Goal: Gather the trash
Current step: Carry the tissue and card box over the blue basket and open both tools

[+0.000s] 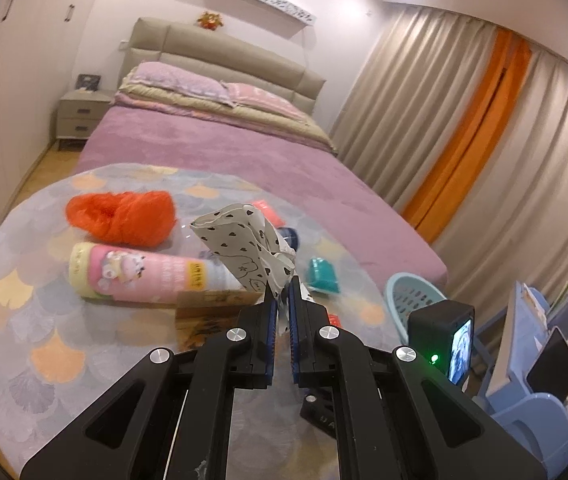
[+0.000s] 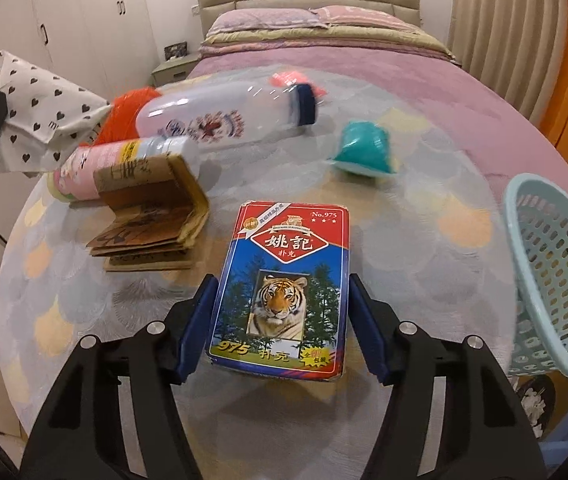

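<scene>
A: Where is the card box (image 2: 279,292) from us?
B: Flat on the bench (image 2: 424,280), straight ahead between the pads of our right hand-held gripper (image 2: 279,320), its long axis running away from us along the fingers. The jaws stand open, one each side, not visibly pressing.
A: The left hand-held gripper (image 1: 281,292)?
B: Clamped on the heart-print bag (image 1: 243,244), farther off.

**Materials on my table**

My card box (image 2: 279,300) is glossy printed cardboard, worn at the corners. The heart-print wrapper (image 1: 243,248) looks like crinkled paper. The basket (image 2: 556,280), right edge, is smooth plastic. The folded brown cardboard (image 2: 151,216) is matt.
</scene>
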Tool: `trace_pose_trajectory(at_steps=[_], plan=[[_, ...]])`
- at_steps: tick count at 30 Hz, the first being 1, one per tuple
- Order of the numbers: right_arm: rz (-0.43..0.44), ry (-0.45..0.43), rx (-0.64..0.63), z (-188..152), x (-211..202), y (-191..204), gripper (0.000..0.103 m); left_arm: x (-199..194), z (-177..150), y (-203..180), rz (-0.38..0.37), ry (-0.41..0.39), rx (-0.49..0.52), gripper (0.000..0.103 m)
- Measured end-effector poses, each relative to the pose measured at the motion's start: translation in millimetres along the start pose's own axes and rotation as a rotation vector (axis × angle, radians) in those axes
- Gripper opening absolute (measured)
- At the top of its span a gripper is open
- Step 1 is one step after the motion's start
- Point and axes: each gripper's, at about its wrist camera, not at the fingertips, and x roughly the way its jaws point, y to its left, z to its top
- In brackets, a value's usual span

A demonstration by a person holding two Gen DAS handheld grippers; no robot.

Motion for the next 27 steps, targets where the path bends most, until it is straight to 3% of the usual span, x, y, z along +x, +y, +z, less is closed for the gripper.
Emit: trace_pose_trajectory(at_steps=[18,27], plan=[[-0.042,-0.146,0.159,15,-66,-79,0.061,7,1,-52,-0.073,-0.003,0.103,0.004],[-0.070,-0.188,0.236,9,-88,-122,0.061,42,-8,-85,-0.153,0.055,0.113,0.004]])
